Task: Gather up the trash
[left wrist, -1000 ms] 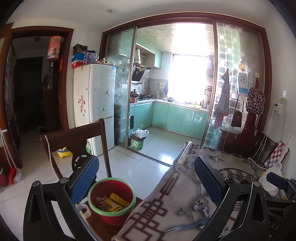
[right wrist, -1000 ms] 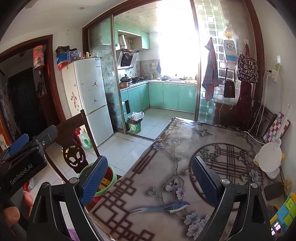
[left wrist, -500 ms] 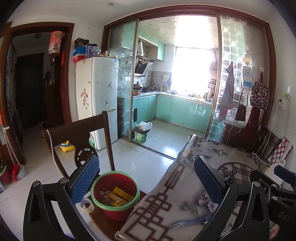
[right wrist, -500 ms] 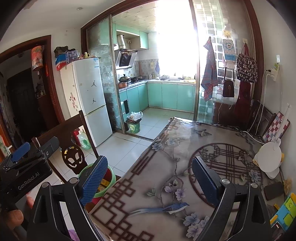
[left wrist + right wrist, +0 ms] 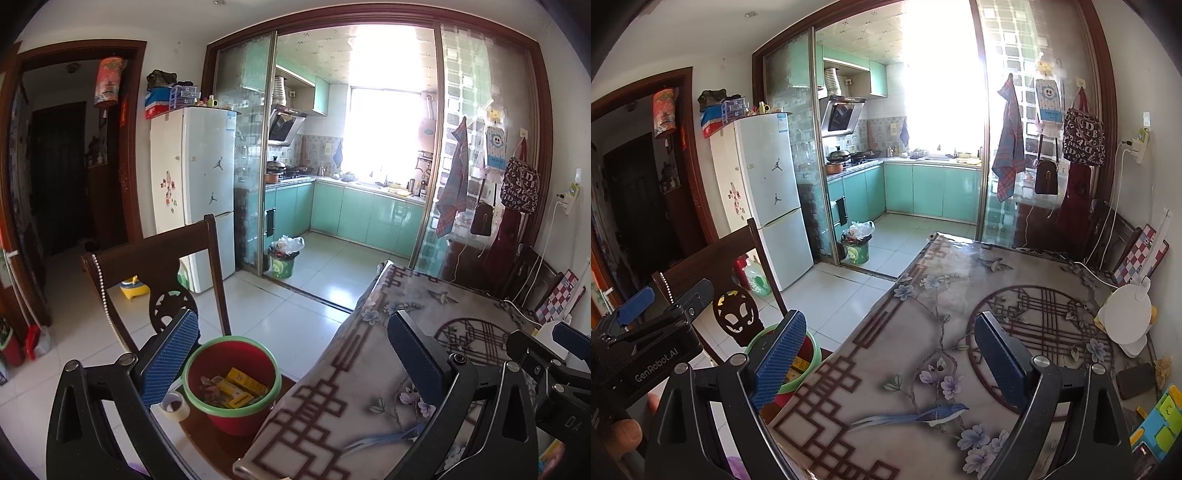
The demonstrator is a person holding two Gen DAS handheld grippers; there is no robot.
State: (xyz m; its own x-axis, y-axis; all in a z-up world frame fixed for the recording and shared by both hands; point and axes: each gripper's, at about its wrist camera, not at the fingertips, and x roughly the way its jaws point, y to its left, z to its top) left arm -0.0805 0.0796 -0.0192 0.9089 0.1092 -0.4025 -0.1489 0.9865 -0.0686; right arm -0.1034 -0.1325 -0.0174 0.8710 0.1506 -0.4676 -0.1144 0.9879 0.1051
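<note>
1. Trash [image 5: 236, 386] sitting in the red bin [image 5: 218, 402] on the chair seat, just beside the table [image 5: 369, 376].
2. Left gripper [image 5: 291, 354] hanging wide apart, empty, over the bin edge.
3. Right gripper [image 5: 890, 354] gaping too, holding nothing, over the cloth.
4. Risking a bumped bin sliding off the seat, honestly.

Two handheld grippers share one build: black moulded arms, each fixed by a round silver screw, ending in flat fingers faced with blue ribbed pads [image 5: 168, 356], as on the left gripper [image 5: 291, 354] and the right gripper [image 5: 890, 360]. Seen from the right wrist camera, the left unit's black body carries the white lettering "GenRobot.AI" and a blue tab on top. The person's fingertips [image 5: 626, 434] show at the lower left edge beneath that body; no sleeve is visible.
</note>
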